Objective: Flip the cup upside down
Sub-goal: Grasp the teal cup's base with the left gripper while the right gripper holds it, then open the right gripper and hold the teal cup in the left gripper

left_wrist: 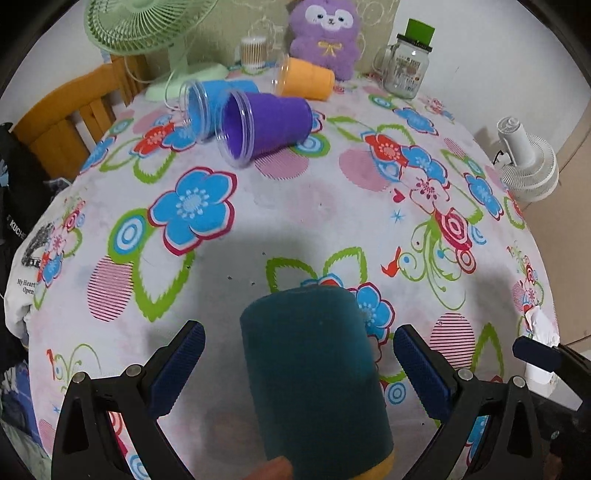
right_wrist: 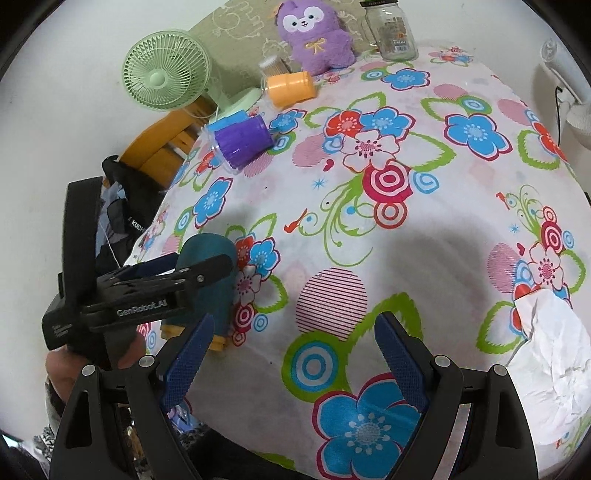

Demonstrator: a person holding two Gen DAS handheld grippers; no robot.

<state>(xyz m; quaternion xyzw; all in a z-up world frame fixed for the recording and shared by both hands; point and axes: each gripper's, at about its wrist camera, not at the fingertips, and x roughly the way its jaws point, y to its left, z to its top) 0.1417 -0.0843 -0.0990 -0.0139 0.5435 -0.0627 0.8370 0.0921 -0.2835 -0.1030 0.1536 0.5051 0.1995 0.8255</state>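
Observation:
A dark teal cup (left_wrist: 314, 373) with a yellow rim at its low end stands base up on the flowered tablecloth, between the spread fingers of my left gripper (left_wrist: 299, 362). The jaws stand wide and clear of its sides. It also shows in the right wrist view (right_wrist: 212, 273), partly behind the left gripper (right_wrist: 177, 275). My right gripper (right_wrist: 293, 354) is open and empty over the cloth, to the cup's right. A purple cup (left_wrist: 266, 123), a blue cup (left_wrist: 207, 105) and an orange cup (left_wrist: 304, 77) lie on their sides at the far end.
A green desk fan (left_wrist: 147, 26), a purple plush toy (left_wrist: 325, 37), a glass jar (left_wrist: 406, 66) and a small container of sticks (left_wrist: 253, 51) stand along the far edge. A white fan (left_wrist: 528, 162) is off the right side. Crumpled white paper (right_wrist: 554, 343) lies near the right edge.

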